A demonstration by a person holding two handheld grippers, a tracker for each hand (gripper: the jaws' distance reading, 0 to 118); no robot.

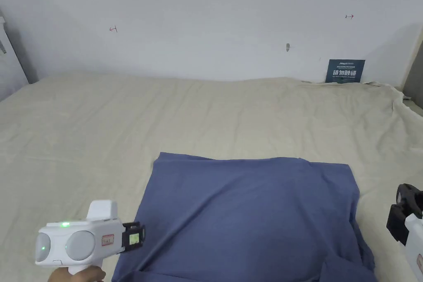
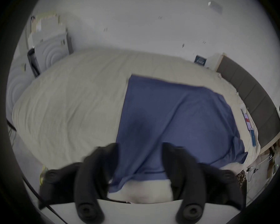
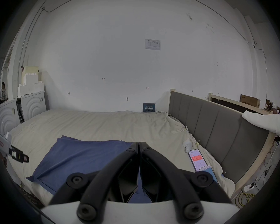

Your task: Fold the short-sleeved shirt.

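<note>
Two grippers flanked the blue shirt on the bed, left gripper parted, right gripper clenched empty; a one-layer pinch risked dragging the fold askew.

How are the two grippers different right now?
The left gripper has its jaws spread apart over the near edge of the blue shirt; the right gripper has its jaws pressed together with nothing between them. In the head view, the left sits by the shirt's left edge, the right off its right side. Both have black jaws.
</note>
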